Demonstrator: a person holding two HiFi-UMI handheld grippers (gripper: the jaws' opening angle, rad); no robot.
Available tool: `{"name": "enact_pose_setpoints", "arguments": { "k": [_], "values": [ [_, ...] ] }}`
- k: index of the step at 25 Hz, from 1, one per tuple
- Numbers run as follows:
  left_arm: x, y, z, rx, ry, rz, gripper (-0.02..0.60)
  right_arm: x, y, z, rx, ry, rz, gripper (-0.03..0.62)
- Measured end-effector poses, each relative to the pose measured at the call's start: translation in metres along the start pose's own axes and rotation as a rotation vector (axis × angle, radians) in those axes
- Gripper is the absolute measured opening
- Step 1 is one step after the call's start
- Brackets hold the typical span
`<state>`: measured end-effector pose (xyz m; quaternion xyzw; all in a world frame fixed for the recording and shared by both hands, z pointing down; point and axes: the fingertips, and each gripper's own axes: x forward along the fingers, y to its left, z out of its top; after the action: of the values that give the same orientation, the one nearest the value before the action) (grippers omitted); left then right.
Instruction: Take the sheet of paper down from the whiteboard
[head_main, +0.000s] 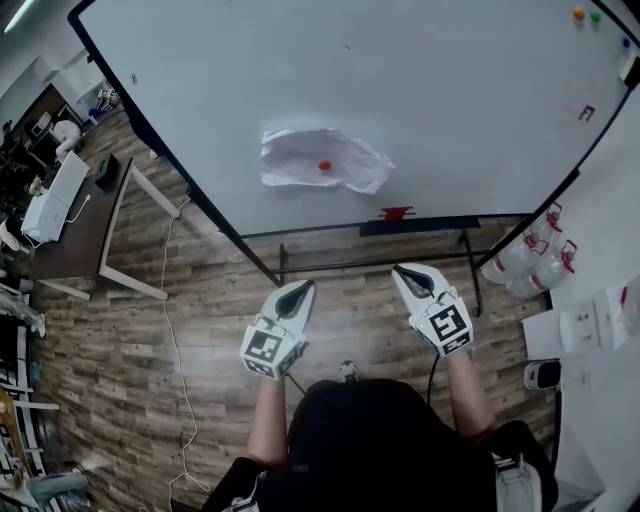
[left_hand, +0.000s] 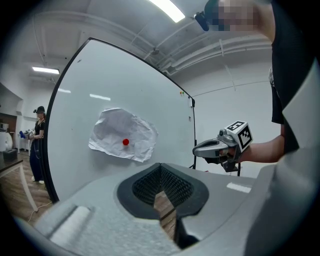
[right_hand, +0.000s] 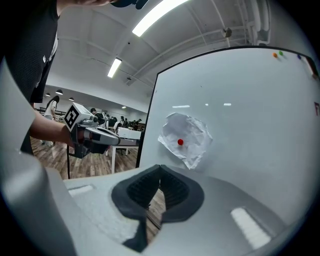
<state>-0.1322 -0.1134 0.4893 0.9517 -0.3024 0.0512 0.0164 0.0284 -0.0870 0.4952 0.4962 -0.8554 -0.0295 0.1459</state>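
Note:
A crumpled white sheet of paper (head_main: 322, 160) is pinned to the whiteboard (head_main: 420, 90) by a red magnet (head_main: 325, 165). In the left gripper view the paper (left_hand: 122, 134) lies ahead and slightly left; in the right gripper view the paper (right_hand: 187, 137) lies ahead and slightly right. My left gripper (head_main: 300, 290) and right gripper (head_main: 408, 272) are held side by side in front of the board, below the paper and well short of it. Both are shut, with nothing between the jaws. Each one appears in the other's view: the right gripper (left_hand: 197, 149) and the left gripper (right_hand: 117, 137).
The board stands on a black frame (head_main: 370, 262) over a wooden floor. A desk (head_main: 80, 235) stands at the left, and a white cable (head_main: 172, 330) runs across the floor. Water jugs (head_main: 540, 262) stand at the right. Small coloured magnets (head_main: 586, 15) sit in the board's top corner. A person (left_hand: 37, 140) stands far left.

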Motion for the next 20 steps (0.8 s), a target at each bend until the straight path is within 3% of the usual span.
{"name": "enact_pose_setpoints", "arguments": {
  "k": [11, 20],
  "values": [
    [0.016, 0.014, -0.008, -0.013, 0.014, -0.047, 0.011, 0.01, -0.005, -0.015, 0.027, 0.035, -0.035, 0.003],
    [0.05, 0.029, -0.008, -0.025, 0.027, -0.016, 0.011, 0.03, -0.042, -0.015, 0.026, 0.024, -0.01, 0.003]
  ]
}}
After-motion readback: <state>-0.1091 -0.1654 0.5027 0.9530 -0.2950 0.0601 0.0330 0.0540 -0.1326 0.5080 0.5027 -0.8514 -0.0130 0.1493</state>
